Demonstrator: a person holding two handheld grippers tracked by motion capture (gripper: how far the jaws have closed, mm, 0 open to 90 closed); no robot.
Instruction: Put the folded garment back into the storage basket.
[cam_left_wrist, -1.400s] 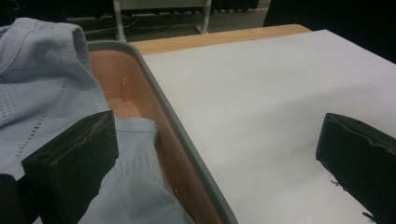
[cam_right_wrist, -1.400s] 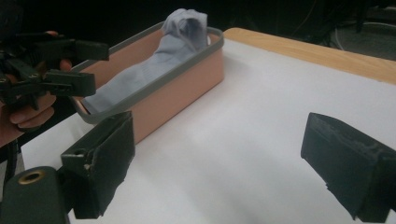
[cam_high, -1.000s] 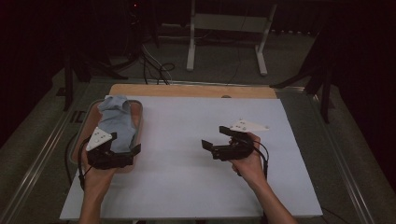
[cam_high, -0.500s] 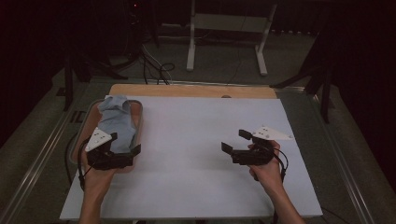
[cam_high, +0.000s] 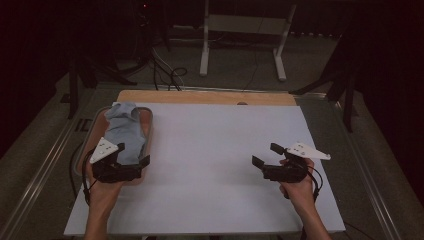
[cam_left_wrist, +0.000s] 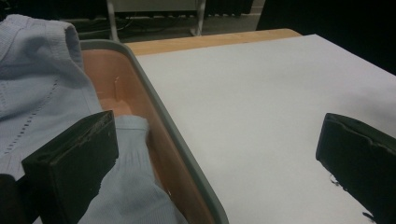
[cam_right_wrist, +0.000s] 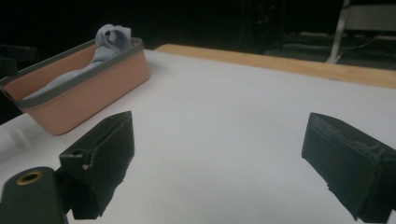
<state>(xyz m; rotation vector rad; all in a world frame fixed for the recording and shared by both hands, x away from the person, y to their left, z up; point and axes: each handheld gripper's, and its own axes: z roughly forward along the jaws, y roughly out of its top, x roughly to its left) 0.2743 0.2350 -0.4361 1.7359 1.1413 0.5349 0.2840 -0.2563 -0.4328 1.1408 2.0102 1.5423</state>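
Note:
A light blue knitted cloth (cam_high: 125, 131) lies bunched in a salmon bin with a grey rim (cam_high: 150, 125) at the table's left. My left gripper (cam_high: 132, 158) hovers open at the bin's near end. In the left gripper view its jaws straddle the bin's right wall (cam_left_wrist: 163, 116): the left jaw is over the cloth (cam_left_wrist: 37, 79), the right jaw over the white tabletop. My right gripper (cam_high: 267, 156) is open above the bare table at the right, holding nothing. The right gripper view shows its gripper (cam_right_wrist: 224, 154) open, with the bin (cam_right_wrist: 93, 95) and cloth (cam_right_wrist: 109, 37) far off at the left.
The white tabletop (cam_high: 215, 150) spreads between the two grippers. A wooden strip (cam_high: 205, 97) runs along its far edge. On the dark floor beyond are a white stand (cam_high: 240, 45) and cables (cam_high: 165, 70). A metal rail (cam_high: 40, 170) borders the left side.
My right gripper has moved to the right and nearer the table's front edge, still open. The left gripper, bin and cloth have stayed where they were.

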